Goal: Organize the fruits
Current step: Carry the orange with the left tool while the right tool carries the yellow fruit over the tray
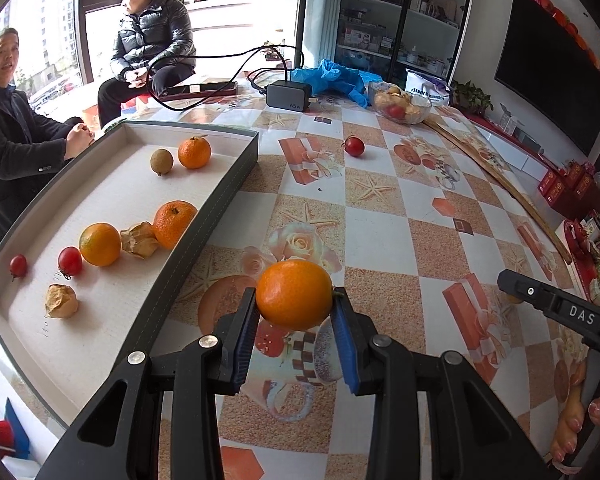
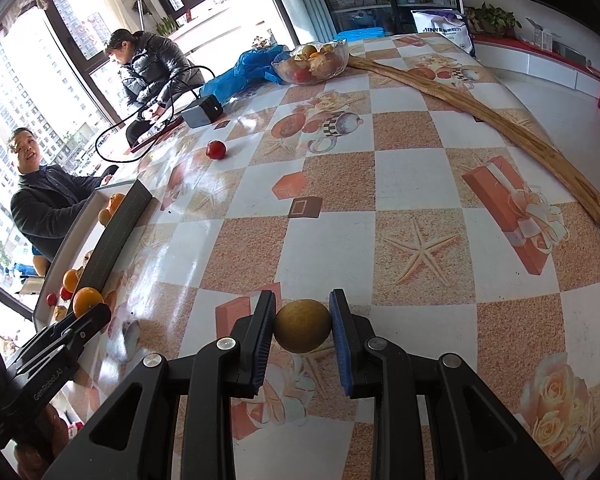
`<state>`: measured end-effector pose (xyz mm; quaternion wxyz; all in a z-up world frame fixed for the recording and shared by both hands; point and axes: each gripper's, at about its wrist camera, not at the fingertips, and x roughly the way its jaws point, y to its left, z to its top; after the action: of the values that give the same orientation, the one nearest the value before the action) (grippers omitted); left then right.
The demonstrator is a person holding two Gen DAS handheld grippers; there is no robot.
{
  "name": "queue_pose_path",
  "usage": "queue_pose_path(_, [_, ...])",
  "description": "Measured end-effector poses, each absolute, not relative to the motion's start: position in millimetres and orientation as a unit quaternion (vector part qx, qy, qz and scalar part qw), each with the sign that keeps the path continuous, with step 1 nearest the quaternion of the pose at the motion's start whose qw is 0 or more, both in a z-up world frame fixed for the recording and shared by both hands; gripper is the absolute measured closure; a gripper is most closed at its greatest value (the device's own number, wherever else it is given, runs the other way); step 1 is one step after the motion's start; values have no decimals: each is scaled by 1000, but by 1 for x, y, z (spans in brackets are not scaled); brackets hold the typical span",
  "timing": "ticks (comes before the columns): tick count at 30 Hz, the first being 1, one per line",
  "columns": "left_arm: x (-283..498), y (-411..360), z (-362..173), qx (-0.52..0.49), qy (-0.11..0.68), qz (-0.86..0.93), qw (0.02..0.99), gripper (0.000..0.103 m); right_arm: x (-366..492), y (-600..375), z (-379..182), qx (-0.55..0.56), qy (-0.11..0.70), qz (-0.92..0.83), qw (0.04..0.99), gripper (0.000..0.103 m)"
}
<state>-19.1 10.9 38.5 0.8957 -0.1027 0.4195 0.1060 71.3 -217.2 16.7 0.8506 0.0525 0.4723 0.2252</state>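
Over a glossy checkered tablecloth (image 2: 412, 184) printed with starfish and roses (two people sit by the bright window), the left gripper (image 1: 294, 316) clamps a round orange tangerine (image 1: 294, 294) beside the grey-walled tray (image 1: 220, 200), while the right gripper (image 2: 302, 326) pinches a small brownish-yellow round fruit (image 2: 302, 325).

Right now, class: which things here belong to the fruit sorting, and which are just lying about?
Belongs: held orange, yellow-brown fruit, tray, loose red fruit, glass fruit bowl.
Lying about: charger, blue bag, wooden stick.

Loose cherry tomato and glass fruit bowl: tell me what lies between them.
Nothing: only bare patterned tablecloth separates the cherry tomato from the glass bowl, shown clearly in the right wrist view.
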Motion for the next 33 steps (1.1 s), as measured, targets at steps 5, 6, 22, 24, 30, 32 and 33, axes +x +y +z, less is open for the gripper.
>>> queue_pose_path(5, [-25, 23, 53, -101, 410, 119, 899, 63, 72, -205, 26, 44, 472, 238, 848, 74])
queue_pose_path(6, [-26, 26, 56, -100, 409, 121, 899, 63, 73, -202, 28, 41, 471, 241, 848, 74])
queue_pose_path(22, [-38, 90, 80, -111, 411, 181, 886, 63, 80, -127, 67, -8, 458, 302, 836, 74])
queue_pose_path(24, [-40, 97, 80, -114, 414, 187, 884, 63, 79, -115, 72, -17, 455, 311, 834, 74])
queue_pose_path(30, [-45, 114, 77, -116, 418, 204, 878, 63, 76, -83, 77, -32, 453, 337, 825, 74])
queue_pose_path(32, [-47, 119, 77, -117, 420, 206, 876, 63, 74, -74, 78, -37, 453, 344, 822, 74])
queue_pose_path(33, [-48, 120, 77, -117, 420, 208, 876, 63, 73, -70, 78, -39, 452, 346, 821, 74])
